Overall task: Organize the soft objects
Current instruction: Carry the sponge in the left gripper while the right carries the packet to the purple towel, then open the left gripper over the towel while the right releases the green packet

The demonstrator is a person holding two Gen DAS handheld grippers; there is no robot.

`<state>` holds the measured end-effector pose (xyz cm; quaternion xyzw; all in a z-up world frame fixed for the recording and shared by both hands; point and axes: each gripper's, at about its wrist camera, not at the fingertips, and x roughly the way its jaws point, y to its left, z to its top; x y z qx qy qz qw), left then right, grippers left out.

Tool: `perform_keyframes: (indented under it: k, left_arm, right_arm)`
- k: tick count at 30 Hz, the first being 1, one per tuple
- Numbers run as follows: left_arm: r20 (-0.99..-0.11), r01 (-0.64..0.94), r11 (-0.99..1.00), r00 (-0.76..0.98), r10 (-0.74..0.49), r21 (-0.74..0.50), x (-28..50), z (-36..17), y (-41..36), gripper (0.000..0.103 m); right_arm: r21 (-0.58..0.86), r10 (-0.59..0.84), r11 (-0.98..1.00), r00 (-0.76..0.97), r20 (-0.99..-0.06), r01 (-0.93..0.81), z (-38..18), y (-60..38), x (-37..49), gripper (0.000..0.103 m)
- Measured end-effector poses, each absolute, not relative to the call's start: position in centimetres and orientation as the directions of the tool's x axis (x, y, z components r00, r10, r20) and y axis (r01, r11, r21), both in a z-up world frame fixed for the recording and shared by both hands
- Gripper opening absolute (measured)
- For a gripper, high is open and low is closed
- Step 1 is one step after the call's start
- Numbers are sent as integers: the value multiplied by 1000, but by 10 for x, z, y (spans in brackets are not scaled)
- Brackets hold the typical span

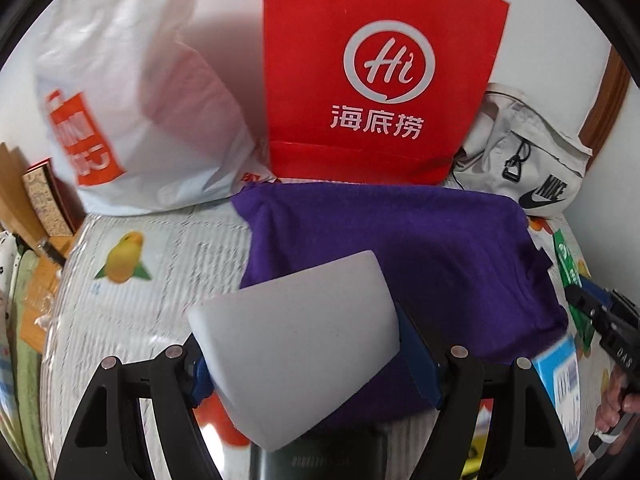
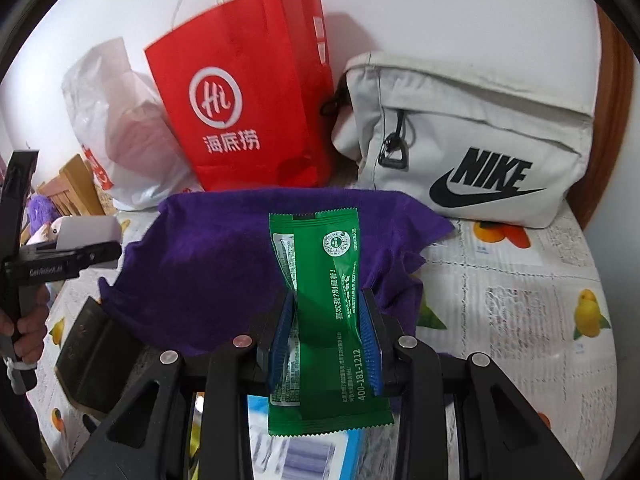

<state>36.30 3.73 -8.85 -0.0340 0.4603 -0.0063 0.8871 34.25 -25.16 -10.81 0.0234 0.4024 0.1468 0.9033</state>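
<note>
My left gripper point(image 1: 308, 360) is shut on a white foam block point(image 1: 296, 320), its blue pads pressing on both sides. The block hangs over the near edge of a purple cloth point(image 1: 420, 248) spread on the table. In the right wrist view, my right gripper point(image 2: 326, 320) is shut on a green snack packet point(image 2: 320, 248), pinched at its middle above the same purple cloth point(image 2: 208, 256). The left gripper with the white block point(image 2: 88, 232) shows at the left edge of that view, held by a hand.
A red paper bag point(image 2: 248, 112), a white plastic bag point(image 2: 120, 128) and a pale Nike pouch point(image 2: 472, 140) stand along the back wall. A blue-and-white box point(image 2: 304, 452) and a dark flat case point(image 2: 96, 360) lie near the front. The fruit-print tablecloth point(image 2: 520, 300) extends right.
</note>
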Motion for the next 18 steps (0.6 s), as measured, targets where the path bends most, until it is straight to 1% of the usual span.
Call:
perform_keyframes:
  k: [8, 13, 18]
  left_arm:
    - [-840, -25, 996, 540, -59, -86, 406, -107, 34, 77]
    - [-853, -35, 995, 519, -58, -90, 421, -115, 34, 77]
    - [-859, -25, 994, 506, -83, -111, 430, -121, 32, 78]
  right_arm:
    - [152, 287, 951, 581, -761, -270, -128, -246, 374, 33]
    - [154, 291, 946, 543, -788, -284, -139, -243, 386, 33]
    - [160, 296, 943, 520, -801, -291, -145, -241, 392, 35]
